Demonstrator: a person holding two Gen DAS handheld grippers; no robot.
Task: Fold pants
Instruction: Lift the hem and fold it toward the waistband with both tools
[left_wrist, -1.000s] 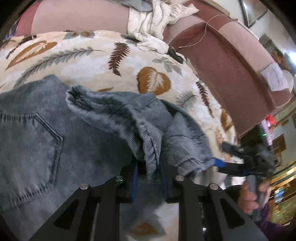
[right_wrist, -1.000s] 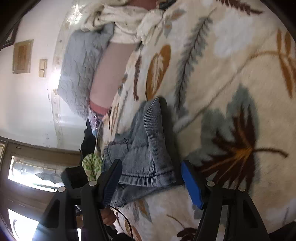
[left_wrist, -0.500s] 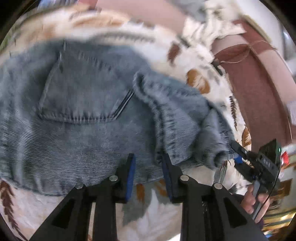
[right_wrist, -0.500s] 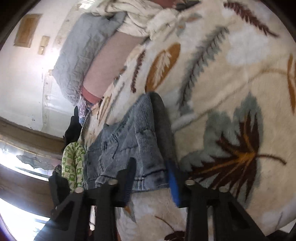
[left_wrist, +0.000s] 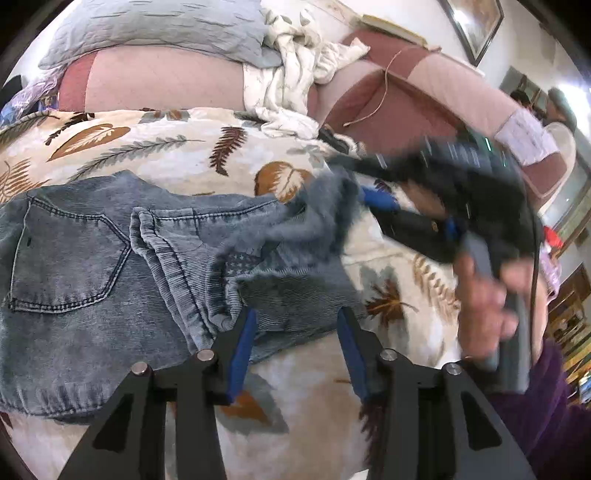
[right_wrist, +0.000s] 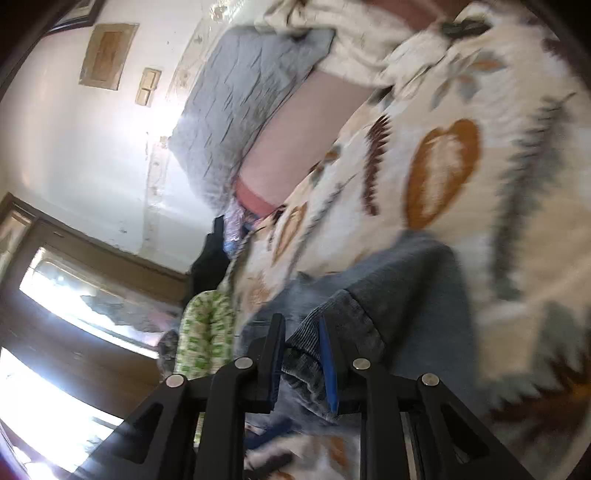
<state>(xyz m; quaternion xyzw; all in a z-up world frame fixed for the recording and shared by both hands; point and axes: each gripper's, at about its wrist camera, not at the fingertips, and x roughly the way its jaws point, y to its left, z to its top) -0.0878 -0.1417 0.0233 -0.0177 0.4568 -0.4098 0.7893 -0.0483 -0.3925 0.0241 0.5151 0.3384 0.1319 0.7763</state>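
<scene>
Blue-grey denim pants (left_wrist: 92, 280) lie folded on a leaf-print blanket (left_wrist: 177, 155), back pocket up at the left, a leg end bunched on top at the middle. My left gripper (left_wrist: 295, 350) is open and empty, just off the pants' near edge. My right gripper (left_wrist: 364, 197), blurred in the left wrist view, pinches the far right corner of the denim and holds it lifted. In the right wrist view the right gripper (right_wrist: 301, 363) is shut on a denim fold (right_wrist: 325, 332).
A pink sofa back (left_wrist: 155, 79) with a grey quilt (left_wrist: 159, 26) and a white crumpled cloth (left_wrist: 291, 74) runs behind. The blanket (right_wrist: 461, 122) spreads to the right. A window (right_wrist: 74, 295) and a green-print cloth (right_wrist: 203, 332) are at the left of the right wrist view.
My left gripper let go of the denim, opened wide and drew back. My right gripper closed on the pants' corner and lifted it.
</scene>
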